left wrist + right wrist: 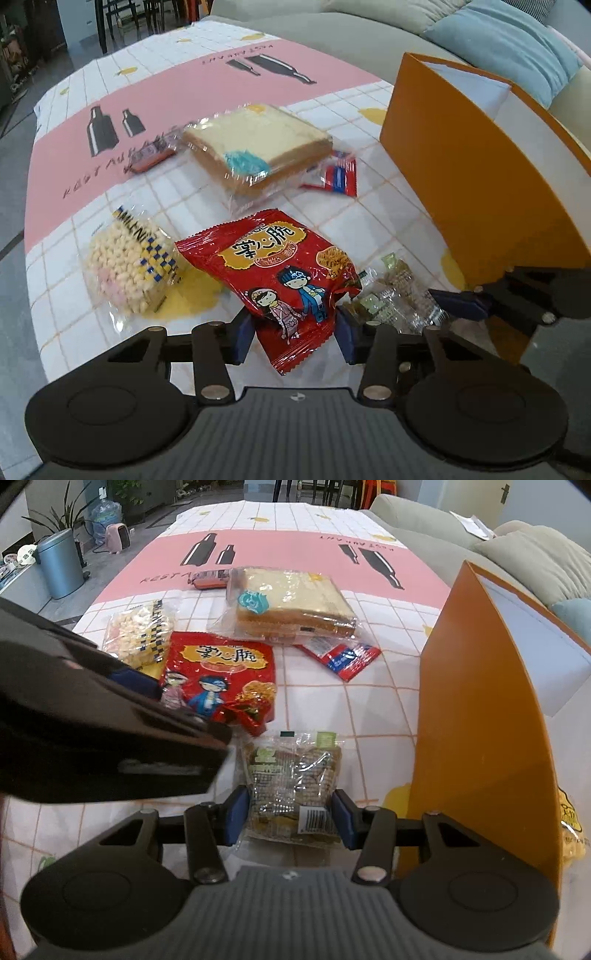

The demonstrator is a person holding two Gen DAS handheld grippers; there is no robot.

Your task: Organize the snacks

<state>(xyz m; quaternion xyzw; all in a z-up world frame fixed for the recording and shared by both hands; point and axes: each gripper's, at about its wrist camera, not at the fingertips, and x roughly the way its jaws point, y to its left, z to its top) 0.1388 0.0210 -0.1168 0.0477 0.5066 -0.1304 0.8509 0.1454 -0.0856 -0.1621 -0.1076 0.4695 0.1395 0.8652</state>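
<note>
While both grippers sit low over table (207,206): left gripper (293,334) pinches red snack bag (280,273); right gripper (290,816) straddles clear cracker pack (291,779), grip unclear. Picking step. Next, probably lift into orange box (476,716). Beyond: bread (295,602).

Your left gripper (293,334) shows a ribbed grey housing with a tiny round emblem at its top edge, and a big matte black disc on each side. Black linkage bars run forward from there, pinned with shiny silver screws, out to blue pads (243,338) at the tips. Your right gripper (291,816) is built the same: grey ribbed body, black discs, silver pins, blue pads (236,814). Seen from the right camera, the left unit's black casing carries faint embossed lettering, too blurred to read.
</note>
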